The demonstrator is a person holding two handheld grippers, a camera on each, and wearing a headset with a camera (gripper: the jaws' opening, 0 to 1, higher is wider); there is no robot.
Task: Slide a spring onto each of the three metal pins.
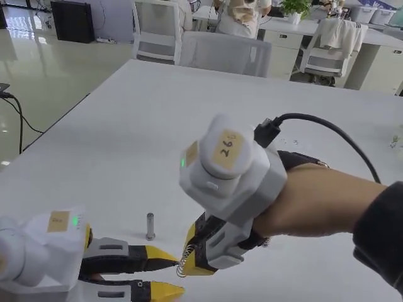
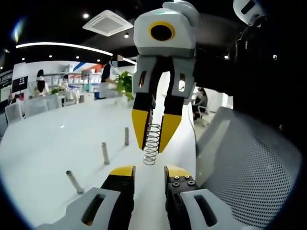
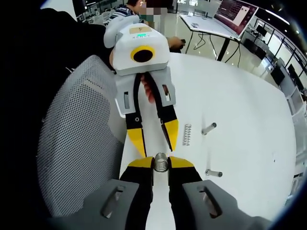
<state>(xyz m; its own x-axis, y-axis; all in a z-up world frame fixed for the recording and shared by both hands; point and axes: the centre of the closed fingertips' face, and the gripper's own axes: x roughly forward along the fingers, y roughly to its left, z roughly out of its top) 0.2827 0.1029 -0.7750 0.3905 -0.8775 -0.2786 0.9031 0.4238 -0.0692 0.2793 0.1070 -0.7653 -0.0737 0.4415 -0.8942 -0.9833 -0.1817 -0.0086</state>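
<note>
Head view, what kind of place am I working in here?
Likely an open-plan office or lab: a long white table with a mesh chair at its far edge, another desk carrying a monitor, and a ceiling air vent.

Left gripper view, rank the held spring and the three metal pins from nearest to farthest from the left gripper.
1. The spring, pinched in the right gripper, just ahead of the left gripper.
2. The near pin, low on the left.
3. The middle pin, farther up the row.
4. The far pin, left of the right gripper's jaw.
</note>
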